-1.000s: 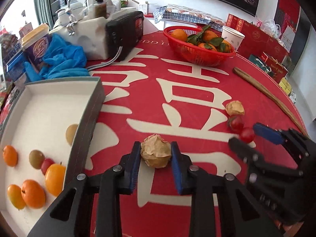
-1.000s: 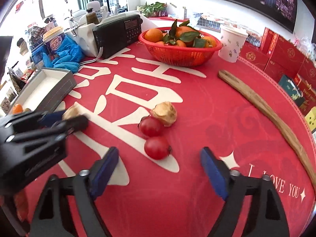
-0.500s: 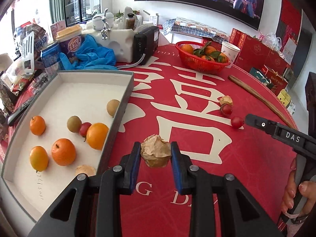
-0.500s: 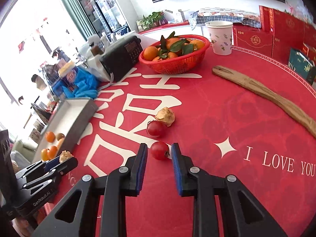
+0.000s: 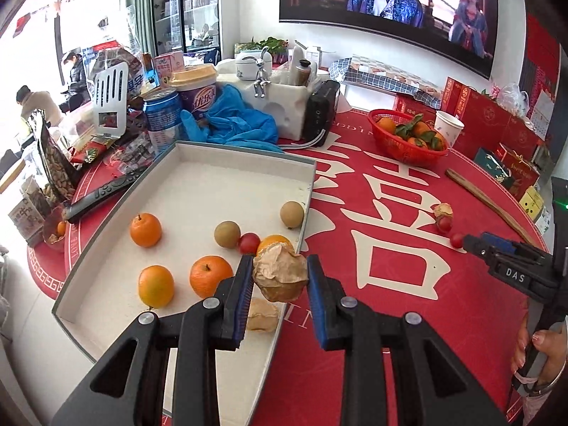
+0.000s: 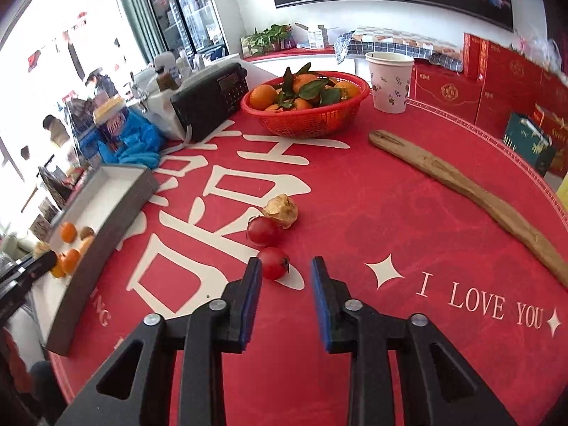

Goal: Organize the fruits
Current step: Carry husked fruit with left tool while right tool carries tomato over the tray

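Left gripper (image 5: 280, 277) clamps the papery husked fruit (image 5: 280, 275) above the white tray's (image 5: 198, 181) edge, while right gripper (image 6: 287, 285), narrowly parted, reaches a cherry tomato (image 6: 272, 263) touching nothing.

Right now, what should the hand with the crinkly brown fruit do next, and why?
Probably lower it a little and open. The left gripper is shut on the papery husk fruit, which hangs above the near right edge of the white tray. Oranges, small brown fruits and another husk fruit already lie there. Shifting slightly left first may keep it off the rim.
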A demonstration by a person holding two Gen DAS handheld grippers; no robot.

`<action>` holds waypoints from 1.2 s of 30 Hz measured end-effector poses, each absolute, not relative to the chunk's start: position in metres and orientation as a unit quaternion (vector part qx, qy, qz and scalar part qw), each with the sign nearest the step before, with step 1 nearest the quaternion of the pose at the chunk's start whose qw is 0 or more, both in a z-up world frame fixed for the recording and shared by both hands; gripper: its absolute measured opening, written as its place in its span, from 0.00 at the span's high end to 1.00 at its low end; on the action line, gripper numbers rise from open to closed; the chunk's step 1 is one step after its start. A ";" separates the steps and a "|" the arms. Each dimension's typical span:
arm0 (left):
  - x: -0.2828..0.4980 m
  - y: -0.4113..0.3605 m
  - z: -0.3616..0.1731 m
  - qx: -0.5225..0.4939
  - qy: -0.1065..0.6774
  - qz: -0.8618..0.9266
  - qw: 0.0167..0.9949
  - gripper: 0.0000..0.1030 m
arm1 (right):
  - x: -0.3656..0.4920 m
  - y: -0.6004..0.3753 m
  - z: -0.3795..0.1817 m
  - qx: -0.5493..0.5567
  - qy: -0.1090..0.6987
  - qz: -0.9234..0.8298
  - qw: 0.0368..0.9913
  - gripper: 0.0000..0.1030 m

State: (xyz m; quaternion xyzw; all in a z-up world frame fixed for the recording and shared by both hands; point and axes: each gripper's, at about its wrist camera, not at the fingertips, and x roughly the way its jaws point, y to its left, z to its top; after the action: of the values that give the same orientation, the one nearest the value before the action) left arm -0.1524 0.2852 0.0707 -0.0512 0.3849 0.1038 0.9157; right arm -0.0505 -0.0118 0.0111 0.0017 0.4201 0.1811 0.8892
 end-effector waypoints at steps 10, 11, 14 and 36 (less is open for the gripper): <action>-0.160 0.297 0.072 -0.051 0.385 0.123 0.913 0.69 | -0.030 0.020 -0.008 -0.063 0.428 0.157 0.888 0.75; -0.161 0.299 0.071 -0.050 0.385 0.126 0.913 0.69 | -0.031 0.018 -0.008 -0.054 0.431 0.162 0.886 0.75; -0.163 0.308 0.070 -0.052 0.388 0.132 0.911 0.69 | -0.035 0.006 -0.002 -0.009 0.433 0.181 0.883 0.75; -0.170 0.347 0.058 -0.048 0.386 0.150 0.909 0.69 | -0.053 0.083 0.037 0.071 0.445 0.315 0.835 0.75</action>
State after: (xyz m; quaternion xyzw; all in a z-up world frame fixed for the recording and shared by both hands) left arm -0.1696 0.3466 0.0581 -0.0476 0.3859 0.1502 0.9090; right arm -0.0535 0.0828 0.0369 0.0710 0.4445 0.3153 0.8355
